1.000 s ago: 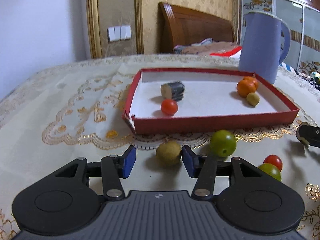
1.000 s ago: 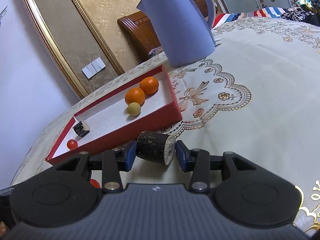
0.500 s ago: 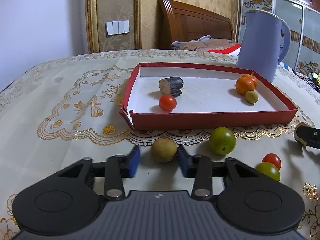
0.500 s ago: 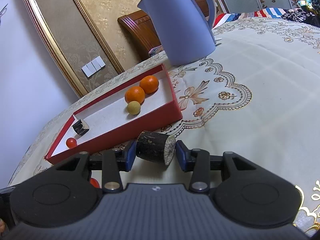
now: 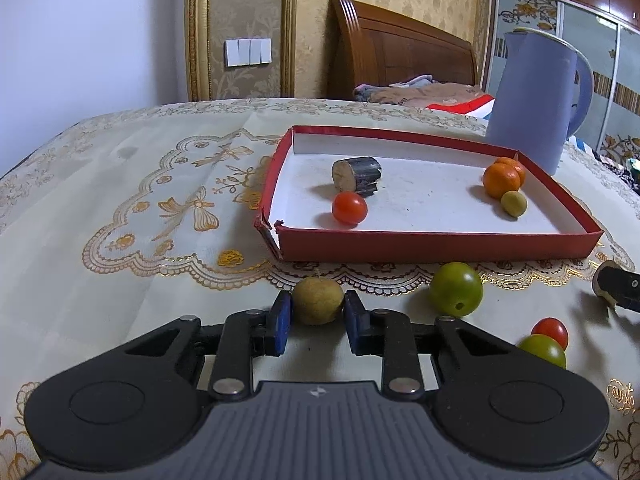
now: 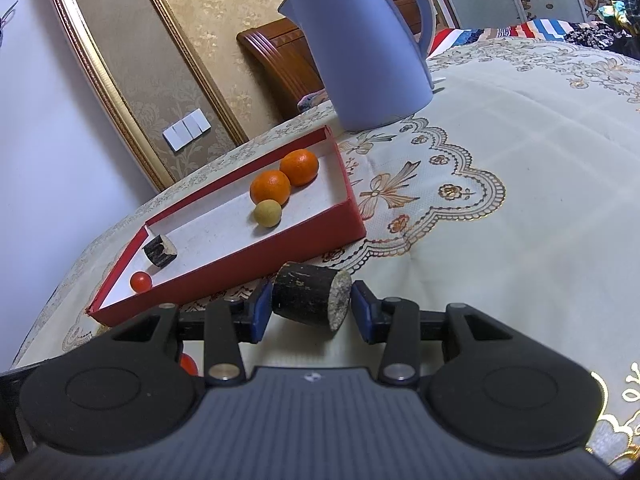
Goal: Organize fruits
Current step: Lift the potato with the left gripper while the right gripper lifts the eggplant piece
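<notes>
My left gripper [image 5: 316,318] is shut on a small tan-green round fruit [image 5: 317,299] on the tablecloth just in front of the red tray [image 5: 440,241]. The tray holds a dark cut stalk piece [image 5: 356,176], a red tomato [image 5: 349,208], two oranges [image 5: 502,176] and a small yellow-green fruit [image 5: 514,203]. My right gripper [image 6: 310,312] has its pads against a dark cut stalk piece [image 6: 310,298] beside the tray's near wall [image 6: 240,276]. A green fruit [image 5: 456,289], a red tomato [image 5: 554,330] and another green fruit [image 5: 544,350] lie loose on the cloth.
A lavender kettle [image 5: 534,100] stands behind the tray's far right corner; it also shows in the right wrist view [image 6: 360,48]. The table has a cream cloth with gold embroidery [image 5: 160,216]. A wooden headboard [image 5: 400,52] and a wall are beyond.
My left gripper has closed its pads onto the tan-green fruit, which was loose between open jaws a second ago. The right gripper keeps its hold and has barely moved.
</notes>
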